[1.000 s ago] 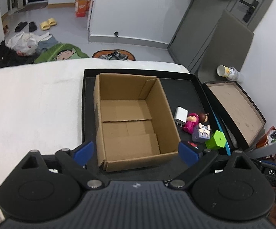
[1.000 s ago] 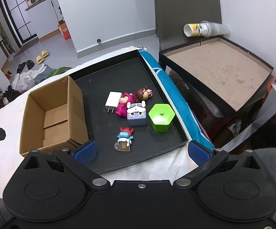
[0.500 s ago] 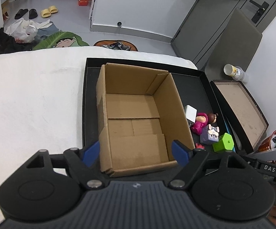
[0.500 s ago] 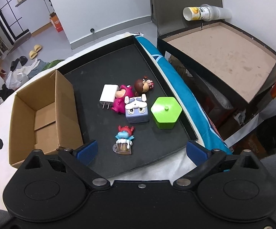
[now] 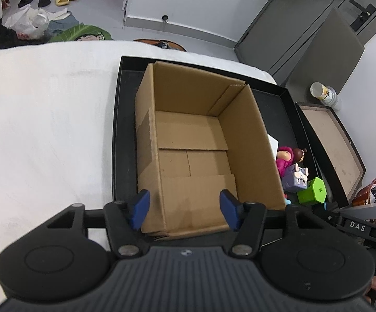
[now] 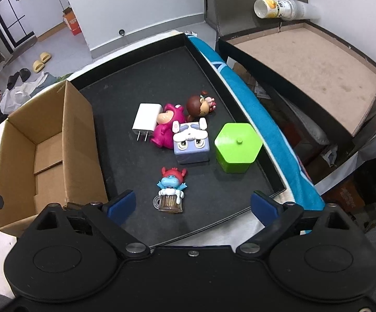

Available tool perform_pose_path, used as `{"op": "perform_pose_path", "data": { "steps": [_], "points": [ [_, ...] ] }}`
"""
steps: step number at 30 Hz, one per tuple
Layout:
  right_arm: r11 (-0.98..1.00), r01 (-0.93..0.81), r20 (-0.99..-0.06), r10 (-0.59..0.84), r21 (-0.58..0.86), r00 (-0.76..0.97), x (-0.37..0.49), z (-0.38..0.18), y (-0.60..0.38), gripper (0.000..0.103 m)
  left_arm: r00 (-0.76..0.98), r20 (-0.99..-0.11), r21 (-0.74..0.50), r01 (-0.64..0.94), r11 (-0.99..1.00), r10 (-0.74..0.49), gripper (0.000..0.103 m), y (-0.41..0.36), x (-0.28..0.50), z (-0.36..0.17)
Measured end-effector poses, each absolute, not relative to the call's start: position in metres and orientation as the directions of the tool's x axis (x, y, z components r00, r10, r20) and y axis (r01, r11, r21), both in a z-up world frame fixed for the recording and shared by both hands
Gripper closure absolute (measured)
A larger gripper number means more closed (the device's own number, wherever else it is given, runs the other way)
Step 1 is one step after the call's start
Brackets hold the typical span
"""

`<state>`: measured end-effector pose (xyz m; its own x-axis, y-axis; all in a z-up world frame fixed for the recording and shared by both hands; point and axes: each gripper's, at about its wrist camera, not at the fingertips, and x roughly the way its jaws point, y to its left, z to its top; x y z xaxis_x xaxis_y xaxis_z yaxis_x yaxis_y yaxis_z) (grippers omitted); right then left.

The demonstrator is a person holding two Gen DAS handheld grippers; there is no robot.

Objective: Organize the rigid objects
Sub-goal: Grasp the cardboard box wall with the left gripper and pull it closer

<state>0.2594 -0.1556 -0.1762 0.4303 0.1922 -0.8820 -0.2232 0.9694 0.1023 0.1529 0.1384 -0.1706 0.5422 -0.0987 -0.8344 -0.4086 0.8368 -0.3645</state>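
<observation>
An open, empty cardboard box (image 5: 195, 150) (image 6: 44, 153) stands at the left of a black tray (image 6: 161, 78). To its right on the tray lie a white charger (image 6: 146, 119), a pink figure (image 6: 164, 130), a brown-haired doll (image 6: 198, 105), a lilac cube toy (image 6: 191, 145), a green hexagonal box (image 6: 237, 147) and a small blue troll with a mug (image 6: 171, 189). My left gripper (image 5: 184, 209) is open and empty, above the box's near wall. My right gripper (image 6: 193, 204) is open wide and empty, just short of the blue troll.
The tray lies on a white cloth-covered surface (image 5: 44, 130). A blue band (image 6: 253, 111) runs along the tray's right side. Beyond it stands an open black case with a brown floor (image 6: 305, 65) and a cup (image 6: 279, 7) lying on its back edge.
My left gripper has moved forward over the box and its jaws have narrowed. My right gripper has moved closer to the toys on the tray.
</observation>
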Motion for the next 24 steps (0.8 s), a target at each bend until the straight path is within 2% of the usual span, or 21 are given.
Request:
{"op": "perform_pose_path", "data": {
  "steps": [10, 17, 24],
  "points": [
    [0.966, -0.224, -0.893, 0.212, 0.129, 0.398, 0.27, -0.2, -0.135, 0.011, 0.524, -0.848, -0.349, -0.431, 0.832, -0.085, 0.06, 0.141, 0.154, -0.181],
    [0.967, -0.21, -0.902, 0.214, 0.142, 0.374, 0.274, -0.213, -0.134, 0.013, 0.498, -0.863, -0.337, -0.452, 0.826, -0.08, 0.065, 0.142, 0.156, -0.191],
    [0.97, -0.214, -0.909, 0.188, 0.113, 0.372, 0.272, -0.225, -0.122, 0.022, 0.499, -0.862, -0.343, -0.451, 0.824, -0.085, 0.068, 0.144, 0.154, -0.191]
  ]
}}
